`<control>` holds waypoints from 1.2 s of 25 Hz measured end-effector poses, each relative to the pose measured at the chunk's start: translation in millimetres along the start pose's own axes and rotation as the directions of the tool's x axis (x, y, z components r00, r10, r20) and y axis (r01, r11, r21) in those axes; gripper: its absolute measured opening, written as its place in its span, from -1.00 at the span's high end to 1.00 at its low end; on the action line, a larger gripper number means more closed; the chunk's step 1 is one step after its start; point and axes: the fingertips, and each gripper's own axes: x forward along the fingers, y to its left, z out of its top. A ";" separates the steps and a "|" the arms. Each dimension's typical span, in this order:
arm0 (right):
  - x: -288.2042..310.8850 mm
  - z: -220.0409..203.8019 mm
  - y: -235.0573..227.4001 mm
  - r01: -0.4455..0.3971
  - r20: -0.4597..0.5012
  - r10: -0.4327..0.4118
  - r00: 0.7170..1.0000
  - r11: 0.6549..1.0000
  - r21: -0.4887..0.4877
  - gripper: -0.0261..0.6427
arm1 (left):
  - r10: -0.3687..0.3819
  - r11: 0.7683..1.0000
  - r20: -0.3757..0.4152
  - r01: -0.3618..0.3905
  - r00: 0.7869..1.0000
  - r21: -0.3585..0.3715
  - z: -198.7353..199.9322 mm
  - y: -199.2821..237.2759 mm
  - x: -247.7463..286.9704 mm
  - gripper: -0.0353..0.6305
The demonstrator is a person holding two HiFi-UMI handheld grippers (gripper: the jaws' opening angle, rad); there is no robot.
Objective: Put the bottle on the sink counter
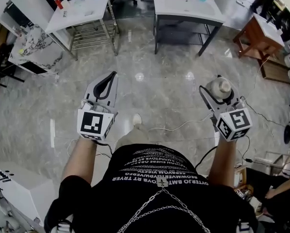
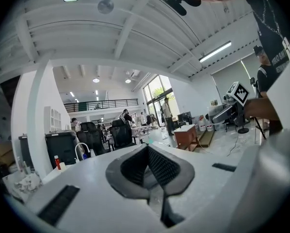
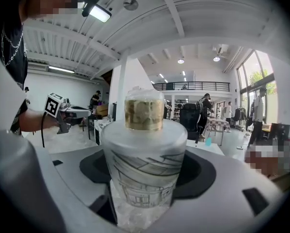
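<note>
The bottle is squat and frosted white, with a line drawing on its body and a gold band round its neck. My right gripper is shut on it, the black pads pressed wide against its sides, holding it upright above the floor. My left gripper hangs level with it on the left, shut with nothing in it; its ribbed pads meet. Far ahead stand two white counters, one in the middle with a teal item, and one to the left with a faucet and small bottles.
Grey marble floor lies between me and the counters, with a white cable trailing across it. A wooden stand is at the right, a cluttered marble-top table at the left, and a white unit by my left elbow.
</note>
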 end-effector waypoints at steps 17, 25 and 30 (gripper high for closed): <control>160.9 53.9 -17.7 0.021 -0.021 -0.021 1.000 1.000 0.003 -0.08 | -0.058 0.997 0.067 0.054 0.996 0.054 -6.2 137.2 138.0 0.88; 210.7 79.7 -10.9 0.070 -0.019 -0.070 0.997 0.997 -0.012 -0.08 | -0.100 0.995 0.057 0.100 0.993 0.011 -21.9 170.5 174.7 0.88; 218.9 85.3 -3.8 0.087 -0.029 -0.088 0.996 0.996 -0.014 -0.08 | -0.122 0.992 0.062 0.123 0.991 -0.012 -23.4 187.8 179.4 0.88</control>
